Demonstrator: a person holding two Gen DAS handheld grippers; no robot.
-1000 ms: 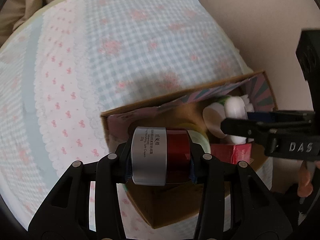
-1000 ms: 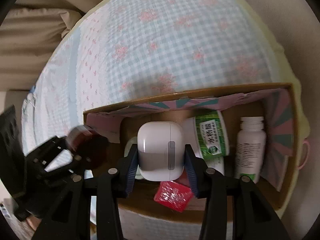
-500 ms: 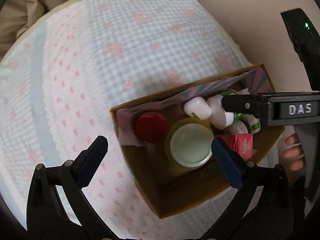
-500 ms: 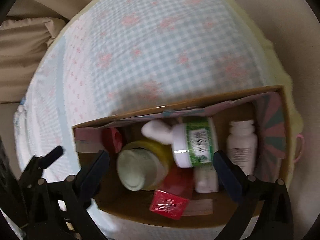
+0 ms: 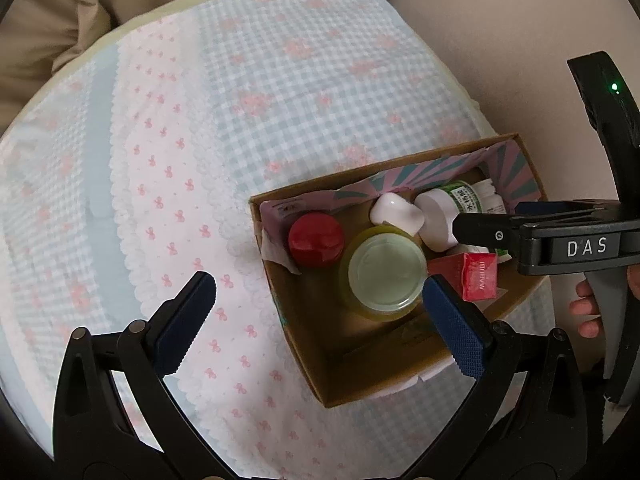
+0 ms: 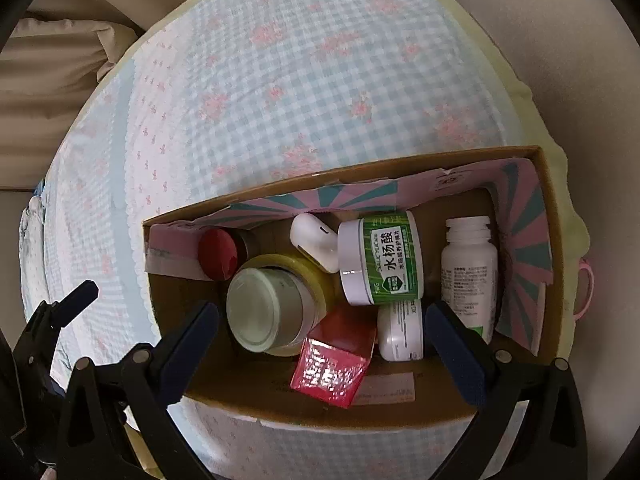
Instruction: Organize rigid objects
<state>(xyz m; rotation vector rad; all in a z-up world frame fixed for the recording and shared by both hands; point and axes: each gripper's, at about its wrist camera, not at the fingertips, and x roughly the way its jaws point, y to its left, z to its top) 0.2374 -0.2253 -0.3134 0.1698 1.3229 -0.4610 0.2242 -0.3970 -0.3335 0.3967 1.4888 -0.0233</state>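
Your cardboard box point(image 6: 400, 404) sits on the gingham cloth point(image 5: 280, 80), and every rigid item in view is already inside it. Against the box's far wall stands the red-capped jar point(image 6: 218, 254), with the white earbud case point(image 6: 314, 246) beside it, tipped against the green-labelled tub point(image 6: 380, 258). Toward the box's near wall from those, the yellow jar point(image 6: 268, 310) stands upright on its base. The red packet point(image 6: 330, 368) lies flat just beside that jar, half leaning on the near wall. A small white tub point(image 6: 400, 332) lies below the green-labelled one, and the white bottle point(image 6: 468, 272) rests on its side by the box's striped end flap.

Your left tool point(image 5: 320, 312) hangs over the box's red-jar end with its jaws wide apart and nothing between them. Your right tool point(image 6: 322, 340) hovers over the middle of the box, jaws likewise spread and empty. Both point steeply down into the box, which suits a drop rather than a careful set-down; I judge that is why the case and tubs lie tilted.

Around the box, the cloth looks bare, so the sorting seems close to finished. Mind your two tools: the right one reaches across the box just beside the left, and the box's walls leave little room.
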